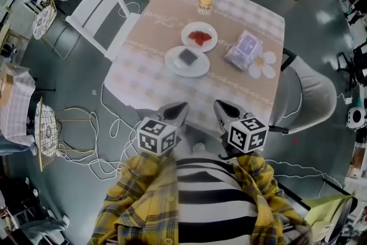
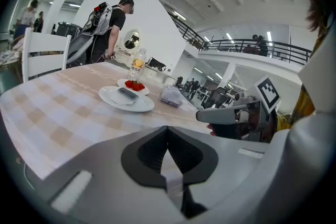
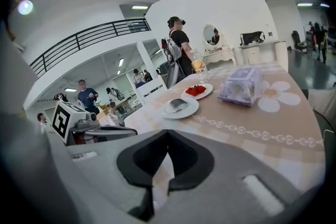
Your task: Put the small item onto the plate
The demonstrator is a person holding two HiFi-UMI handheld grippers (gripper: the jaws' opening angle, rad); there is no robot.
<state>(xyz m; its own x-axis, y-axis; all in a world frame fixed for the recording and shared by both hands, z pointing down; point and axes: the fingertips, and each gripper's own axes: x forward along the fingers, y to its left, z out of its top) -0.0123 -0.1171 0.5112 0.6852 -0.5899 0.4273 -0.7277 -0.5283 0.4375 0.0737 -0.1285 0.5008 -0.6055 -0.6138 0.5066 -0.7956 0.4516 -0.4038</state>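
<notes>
Both pairs of jaws are closed tip to tip with nothing between them. The left gripper (image 2: 167,129) and the right gripper (image 3: 167,134) hang side by side at the near edge of the table (image 1: 143,83). Their marker cubes (image 1: 156,136) show black-and-white squares and no letters. Beyond them, on the checked cloth, the small dark grey item (image 1: 188,56) lies in the middle of the nearer white plate (image 1: 198,70). Just behind it, a second white plate (image 1: 187,32) carries red fruit pieces (image 1: 200,38). Farther back stands a clear bottle (image 1: 205,0) with a yellow label; its print is too small to read. Right of the plates lies a purple soft pack (image 1: 243,50), its lettering illegible, just beside a white flower-shaped mat (image 1: 262,65).
</notes>
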